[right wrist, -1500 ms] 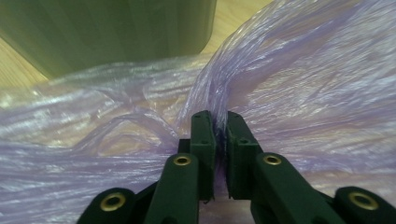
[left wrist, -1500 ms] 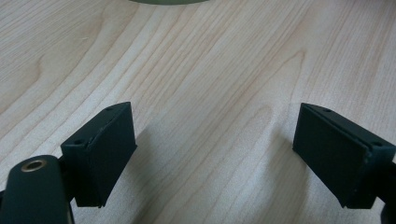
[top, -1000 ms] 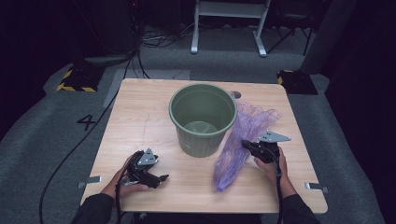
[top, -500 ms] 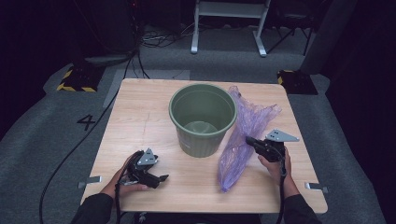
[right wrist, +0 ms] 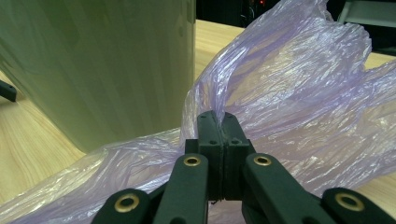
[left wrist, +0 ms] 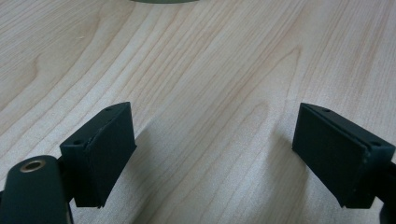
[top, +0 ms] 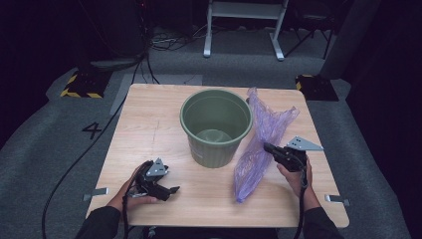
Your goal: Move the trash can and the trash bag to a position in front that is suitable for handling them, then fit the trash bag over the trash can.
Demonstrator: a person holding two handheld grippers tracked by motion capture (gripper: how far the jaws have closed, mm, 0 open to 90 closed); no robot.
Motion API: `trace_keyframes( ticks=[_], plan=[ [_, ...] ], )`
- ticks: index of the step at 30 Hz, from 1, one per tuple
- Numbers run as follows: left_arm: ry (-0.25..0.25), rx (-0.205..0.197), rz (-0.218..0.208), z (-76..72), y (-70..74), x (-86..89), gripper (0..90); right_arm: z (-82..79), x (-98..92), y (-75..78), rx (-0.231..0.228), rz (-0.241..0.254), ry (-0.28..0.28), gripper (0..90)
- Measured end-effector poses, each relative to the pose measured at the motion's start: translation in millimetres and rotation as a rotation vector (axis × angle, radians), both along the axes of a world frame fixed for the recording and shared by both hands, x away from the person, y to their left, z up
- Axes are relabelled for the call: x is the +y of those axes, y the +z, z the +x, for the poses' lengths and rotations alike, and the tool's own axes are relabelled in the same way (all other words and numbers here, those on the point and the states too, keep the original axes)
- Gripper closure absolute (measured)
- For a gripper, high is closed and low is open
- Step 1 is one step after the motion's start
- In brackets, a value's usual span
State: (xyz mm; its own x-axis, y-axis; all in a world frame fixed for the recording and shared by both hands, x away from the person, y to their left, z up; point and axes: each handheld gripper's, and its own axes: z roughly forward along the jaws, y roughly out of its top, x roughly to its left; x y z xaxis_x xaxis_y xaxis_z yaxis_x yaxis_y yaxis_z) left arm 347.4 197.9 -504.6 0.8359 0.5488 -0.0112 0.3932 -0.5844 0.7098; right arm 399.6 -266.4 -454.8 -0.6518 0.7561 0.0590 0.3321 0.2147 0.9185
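While standing upright at centre frame of the high view, green bin (top: 216,125) resting on wooden tabletop (top: 149,119), mouth open upward, interior showing nothing but its own base. Purple plastic bag (top: 261,144) lying just right of the bin, stretching from upper centre-right down to lower centre of the frame, upper part rising crumpled beside the bin's rim, lower end trailing flat on the tabletop.

Right gripper (top: 271,148) sitting at lower right of the high view, held in a hand (top: 297,175), grey plate on top, pointing left into the bag's middle. Right gripper view: fingers (right wrist: 208,135) clenched together, pinching a fold of the bag's film (right wrist: 289,88) at centre frame; bin wall (right wrist: 102,65) looming at upper left, close to the film; whether touching, not determinable.

Left gripper (top: 169,189) lying low at lower left of the high view, held in the other hand (top: 133,195), well apart from bin and bag. Left gripper view: fingers (left wrist: 100,149) released, standing wide apart, bare wood grain (left wrist: 210,93) between them, nothing grasped. Sliver of the bin's base showing at top edge centre of that view.

Black cable running from the left hand off the tabletop's lower left toward the grey floor.
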Motion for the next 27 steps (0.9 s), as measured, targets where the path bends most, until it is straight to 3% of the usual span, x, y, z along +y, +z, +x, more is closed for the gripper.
trace_keyframes(
  ticks=[15,27],
  plan=[
    [0.001,-0.001,0.0,-0.4,0.0,0.1,12.9,-1.2,-3.2,10.8,-0.029,0.026,-0.005,90.0],
    [-0.001,0.0,0.0,-0.1,0.1,-0.4,12.9,-11.2,-17.9,43.9,-0.091,0.064,-0.045,90.0]
  ],
)
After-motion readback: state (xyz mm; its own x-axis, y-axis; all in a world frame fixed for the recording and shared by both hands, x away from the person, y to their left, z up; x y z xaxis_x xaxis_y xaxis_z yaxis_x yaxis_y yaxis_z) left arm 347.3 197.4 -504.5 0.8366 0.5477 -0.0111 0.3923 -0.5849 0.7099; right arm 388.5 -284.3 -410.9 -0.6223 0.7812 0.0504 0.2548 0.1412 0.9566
